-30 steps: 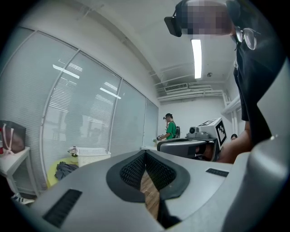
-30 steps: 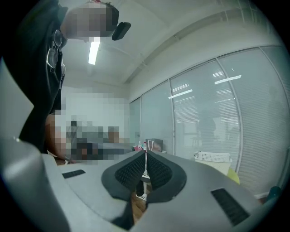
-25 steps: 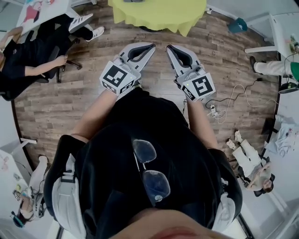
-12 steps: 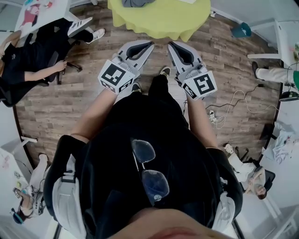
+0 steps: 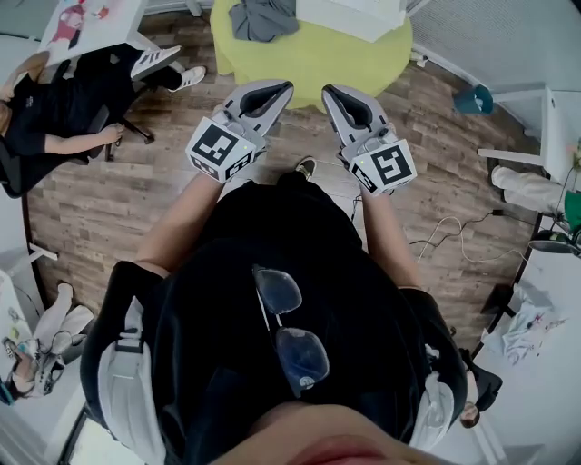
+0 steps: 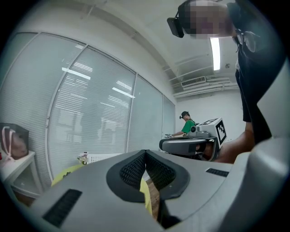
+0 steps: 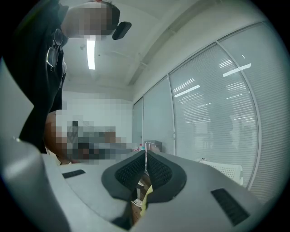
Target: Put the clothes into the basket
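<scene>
1. Left gripper [image 5: 272, 91]: held level in the person's left hand and pointed toward the round yellow-green tabletop [image 5: 318, 59]. In the left gripper view the 2 ribbed pads meet at their tips. The jaws are closed together with nothing between them. Only a strip of yellow tabletop and wooden floor [image 5: 118, 200] shows through the gap below the tips.

2. Right gripper [image 5: 336, 95]: held level in the right hand, just beside the left gripper and apart from it, pointed the same way. In the right gripper view its pads also meet at the tips. The jaws are closed and carry nothing.

3. Task items: 1 crumpled grey garment [image 5: 261, 18] lies on the tabletop, at the top edge of the head view. The white basket [image 5: 354, 16] stands on the same tabletop, just beside the garment on its right. Whether the 2 touch cannot be told. The garment is outside the basket. Both grippers are short of the tabletop edge and well apart from the garment.

4. Surroundings: a seated person [image 5: 54, 109] in black is at the left of the head view. A cable [image 5: 454, 236] lies on the floor at the right. The tip of 1 shoe [image 5: 305, 167] shows below the grippers. Both gripper views show a glazed wall with blinds.
</scene>
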### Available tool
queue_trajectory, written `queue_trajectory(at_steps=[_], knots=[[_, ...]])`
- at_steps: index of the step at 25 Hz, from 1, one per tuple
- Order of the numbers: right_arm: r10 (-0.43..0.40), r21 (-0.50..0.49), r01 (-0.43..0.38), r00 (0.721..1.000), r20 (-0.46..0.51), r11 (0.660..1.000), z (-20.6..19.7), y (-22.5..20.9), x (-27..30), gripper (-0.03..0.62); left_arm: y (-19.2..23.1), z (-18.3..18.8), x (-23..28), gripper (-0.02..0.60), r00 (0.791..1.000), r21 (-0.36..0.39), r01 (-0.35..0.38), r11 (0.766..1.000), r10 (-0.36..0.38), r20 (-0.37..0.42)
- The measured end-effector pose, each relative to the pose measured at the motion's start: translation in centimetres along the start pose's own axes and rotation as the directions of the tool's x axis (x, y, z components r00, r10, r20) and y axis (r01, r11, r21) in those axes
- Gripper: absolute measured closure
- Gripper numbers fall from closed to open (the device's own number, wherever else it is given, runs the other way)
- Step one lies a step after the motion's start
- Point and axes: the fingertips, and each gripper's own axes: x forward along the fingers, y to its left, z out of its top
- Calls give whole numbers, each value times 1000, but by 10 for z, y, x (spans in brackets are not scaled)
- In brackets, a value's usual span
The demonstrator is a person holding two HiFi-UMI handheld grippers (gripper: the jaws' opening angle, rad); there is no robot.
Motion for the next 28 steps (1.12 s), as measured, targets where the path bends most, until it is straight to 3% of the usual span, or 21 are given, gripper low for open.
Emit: queue_trajectory(at_steps=[7,15,28], knots=[[65,19,-65,998,-12,998,-11,-55,7,568,23,0,49,571,996,-22,-84,996,84,-4],[115,51,-113,993,-27,992,-25,-97,43,568,66,-10,82,571,991,-48,-131,990,130,-19],[106,49,-102,992,-73,994,-32,-163,167,568,204,-5,115,571,991,-40,-134,990,133,-19]])
